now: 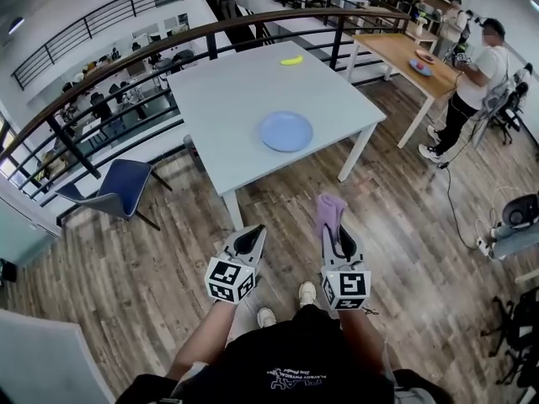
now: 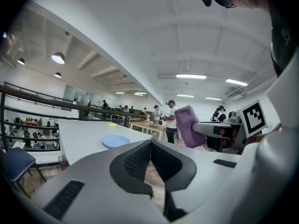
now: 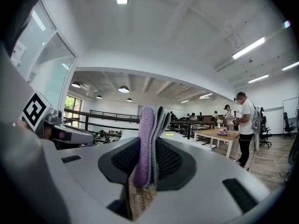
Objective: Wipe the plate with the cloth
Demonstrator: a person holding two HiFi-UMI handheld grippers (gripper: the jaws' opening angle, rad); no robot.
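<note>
- The purple cloth (image 3: 148, 139) was pinched upright in the right gripper (image 1: 340, 241), lower centre.
- The left gripper (image 1: 249, 241) was pressed together, empty.
- The blue plate (image 1: 285, 131) was seen on the white table (image 1: 244, 91), at centre.

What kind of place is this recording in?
Likely an open-plan office or lab on a mezzanine: a railing overlooks a lower floor of desks, and people stand at a wooden worktable beyond the white table.
</note>
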